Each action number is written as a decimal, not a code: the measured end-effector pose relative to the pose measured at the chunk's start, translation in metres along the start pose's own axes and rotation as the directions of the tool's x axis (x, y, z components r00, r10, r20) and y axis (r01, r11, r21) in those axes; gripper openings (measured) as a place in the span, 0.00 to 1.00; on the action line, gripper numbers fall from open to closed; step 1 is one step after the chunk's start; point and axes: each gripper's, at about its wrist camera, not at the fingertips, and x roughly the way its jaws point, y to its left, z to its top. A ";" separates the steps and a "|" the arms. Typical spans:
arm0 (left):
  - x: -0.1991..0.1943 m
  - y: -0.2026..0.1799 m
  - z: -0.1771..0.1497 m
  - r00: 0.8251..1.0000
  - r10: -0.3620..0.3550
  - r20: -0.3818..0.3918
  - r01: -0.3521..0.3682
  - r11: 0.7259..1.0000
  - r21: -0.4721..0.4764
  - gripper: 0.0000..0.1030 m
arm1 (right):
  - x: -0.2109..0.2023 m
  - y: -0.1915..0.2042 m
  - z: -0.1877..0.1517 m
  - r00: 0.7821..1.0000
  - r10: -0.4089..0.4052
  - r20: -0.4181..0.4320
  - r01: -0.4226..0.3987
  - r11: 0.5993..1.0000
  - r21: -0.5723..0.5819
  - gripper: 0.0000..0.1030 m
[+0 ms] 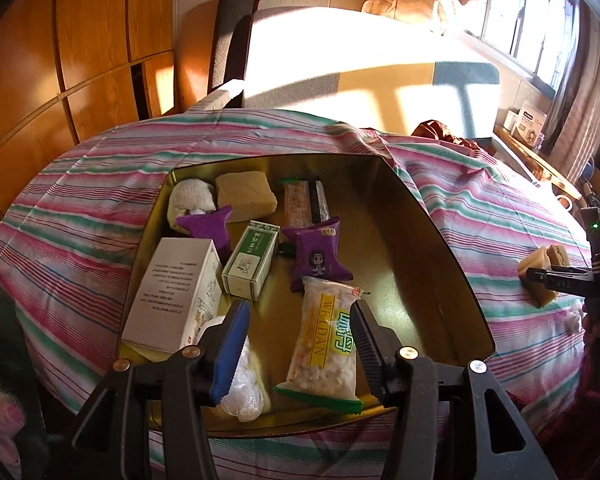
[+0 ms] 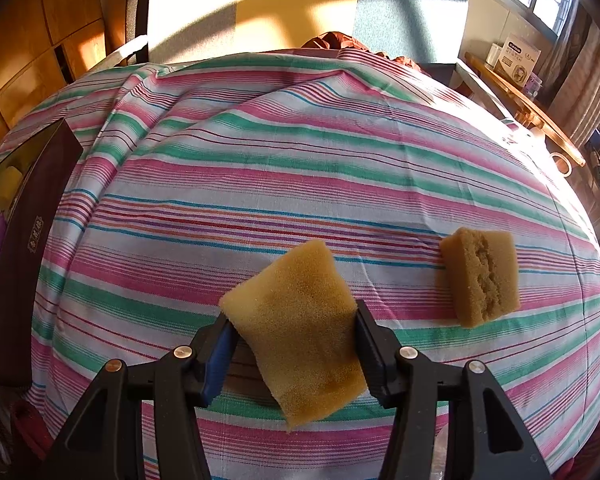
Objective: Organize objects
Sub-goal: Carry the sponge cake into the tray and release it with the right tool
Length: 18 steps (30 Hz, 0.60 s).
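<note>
The right tool point(image 2: 294, 338) grips a yellow sponge point(image 2: 296, 332) by its two sides, its jaws pressed into the foam, and the block sits tilted between them above the striped cloth point(image 2: 300, 168) that covers the worktop. To its right, apart from it, a second sponge point(image 2: 482, 276) lies on the cloth with a pitted, worn face turned toward the camera. At the far left edge of the right wrist view runs the dark outer wall of the tin box point(image 2: 24, 256).

The left tool point(image 1: 300, 334) hangs with its jaws spread wide and nothing clamped between them, over the near end of the tin box point(image 1: 432, 216), whose inside is gold-coloured. Between its fingers lies a clear snack bag marked WEIDAN point(image 1: 326, 340). Under the blue-padded left finger sits a clear bag of white pieces point(image 1: 242, 388), and beside that a tall white carton point(image 1: 176, 288). Farther in are a small green-and-white box point(image 1: 252, 260), two purple packets point(image 1: 320, 256) point(image 1: 210, 226), a long wrapped bar point(image 1: 306, 202), a pale sponge block point(image 1: 244, 196) and a white bundle point(image 1: 190, 198) in the far left corner. The right half of the box floor is bare.
</note>
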 end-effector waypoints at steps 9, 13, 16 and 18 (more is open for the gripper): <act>-0.020 0.010 0.005 0.998 0.035 0.051 -0.034 0.999 -0.028 0.55 | -0.030 0.018 0.004 0.987 0.150 0.049 -0.154 0.985 0.075 0.52; -0.024 0.014 0.004 0.997 0.038 0.061 -0.036 0.999 -0.037 0.55 | -0.058 0.064 0.011 0.960 0.264 0.090 -0.266 0.964 0.012 0.52; -0.026 0.018 0.002 0.997 0.040 0.063 -0.037 0.998 -0.048 0.56 | -0.078 0.104 0.018 0.936 0.335 0.109 -0.331 0.942 -0.058 0.52; -0.026 0.021 0.001 0.997 0.041 0.062 -0.037 0.998 -0.056 0.56 | -0.088 0.131 0.022 0.920 0.376 0.106 -0.366 0.925 -0.104 0.52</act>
